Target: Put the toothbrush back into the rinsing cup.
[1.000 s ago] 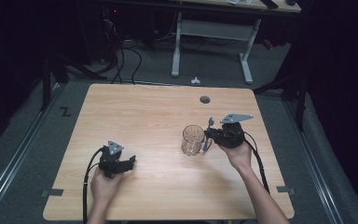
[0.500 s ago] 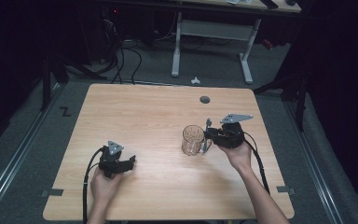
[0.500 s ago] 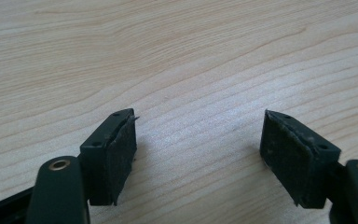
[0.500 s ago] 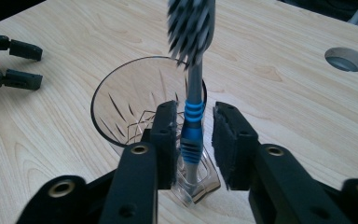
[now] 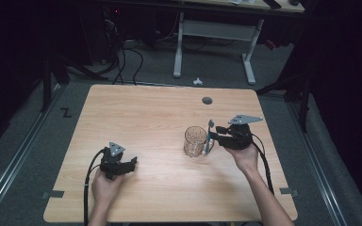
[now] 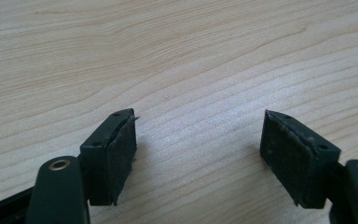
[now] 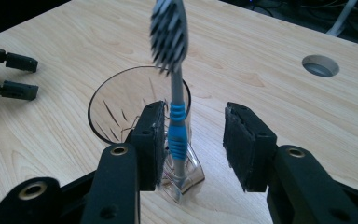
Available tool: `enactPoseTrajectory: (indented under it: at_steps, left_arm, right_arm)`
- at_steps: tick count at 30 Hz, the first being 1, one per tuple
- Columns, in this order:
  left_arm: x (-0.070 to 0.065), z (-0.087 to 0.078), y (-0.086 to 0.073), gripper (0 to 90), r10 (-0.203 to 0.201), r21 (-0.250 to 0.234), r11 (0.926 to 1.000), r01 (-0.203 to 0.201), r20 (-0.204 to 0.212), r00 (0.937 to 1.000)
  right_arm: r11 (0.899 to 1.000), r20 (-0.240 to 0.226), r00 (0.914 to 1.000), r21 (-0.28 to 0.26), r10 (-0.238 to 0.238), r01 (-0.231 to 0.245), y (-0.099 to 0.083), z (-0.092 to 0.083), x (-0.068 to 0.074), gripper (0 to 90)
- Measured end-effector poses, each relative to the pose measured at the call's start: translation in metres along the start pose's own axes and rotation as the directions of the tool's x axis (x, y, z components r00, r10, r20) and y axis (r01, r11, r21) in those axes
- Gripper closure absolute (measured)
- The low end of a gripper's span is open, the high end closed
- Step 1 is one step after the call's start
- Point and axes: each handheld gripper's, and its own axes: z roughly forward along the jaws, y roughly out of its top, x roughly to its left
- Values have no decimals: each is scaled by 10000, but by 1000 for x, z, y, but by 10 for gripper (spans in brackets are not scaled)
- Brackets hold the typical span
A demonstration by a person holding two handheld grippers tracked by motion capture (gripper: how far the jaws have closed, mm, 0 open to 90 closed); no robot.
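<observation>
The toothbrush stands upright at the centre of the right gripper view, between the spread jaws of the right gripper, which have just been opening; its blue-ribbed handle touches or nearly touches the left pad and stands clear of the other, in front of the glass mug. I judge it light, stiff and slick, liable to tip, and best pinched at the ribbed grip, while the mug looks heavy and breakable. The high view places brush and mug right of centre on the table, with the left gripper lower left; the left gripper view shows its jaws wide and empty.
</observation>
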Motion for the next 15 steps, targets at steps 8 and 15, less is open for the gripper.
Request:
enactPoseTrajectory:
  at_steps: [8, 15]
  left_arm:
    - [0, 0, 0, 275, 8, 5, 10000, -8, -2, 10000]
    - [0, 0, 0, 276, 9, 3, 10000, -9, -2, 10000]
  right_arm:
    - [9997, 171, 9997, -201, 150, -146, -5, -8, -5, 588]
    - [9993, 280, 9993, -308, 234, -225, -7, -15, -7, 588]
